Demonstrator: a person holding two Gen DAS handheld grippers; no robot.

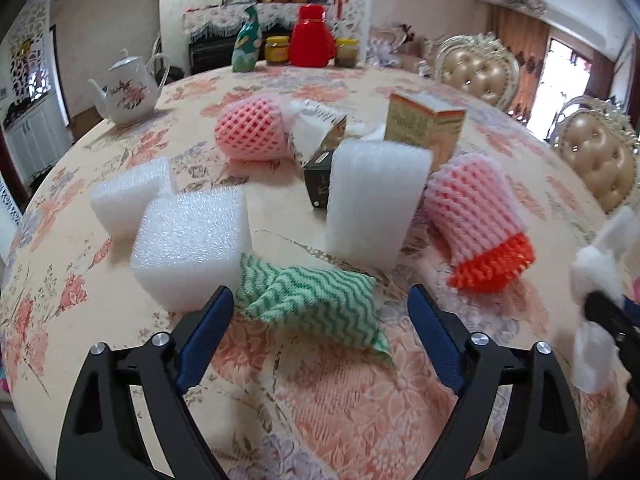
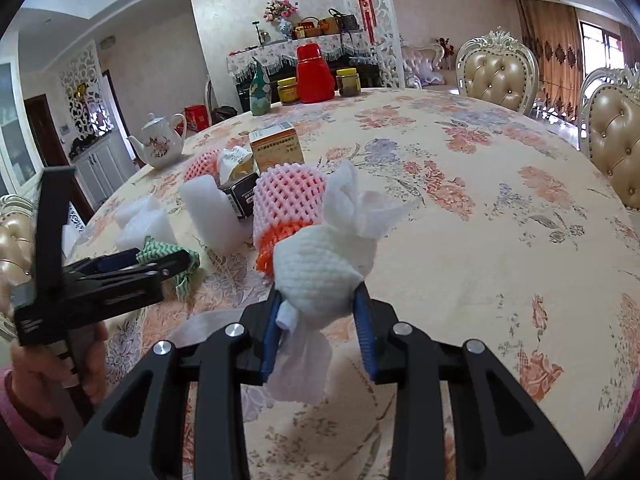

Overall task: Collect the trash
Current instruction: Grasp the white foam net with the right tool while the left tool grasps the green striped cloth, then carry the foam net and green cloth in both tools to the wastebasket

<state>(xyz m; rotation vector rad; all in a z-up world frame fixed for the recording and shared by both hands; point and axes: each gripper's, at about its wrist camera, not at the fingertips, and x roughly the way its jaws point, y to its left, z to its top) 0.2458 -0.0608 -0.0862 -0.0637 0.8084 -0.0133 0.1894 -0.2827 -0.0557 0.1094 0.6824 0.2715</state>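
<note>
Between the right claw [image 2: 318,300] sits a white foam net [image 2: 316,272], tissue-stuffed.

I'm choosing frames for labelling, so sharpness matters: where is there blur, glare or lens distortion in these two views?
Left wrist view: strong fisheye bend with dark corners; the right tongs and their white foam net smear at the right edge; the green cloth is sharp. Right wrist view: same bend; the left tongs are motion-blurred; the window looks bright, not washed out.
</note>
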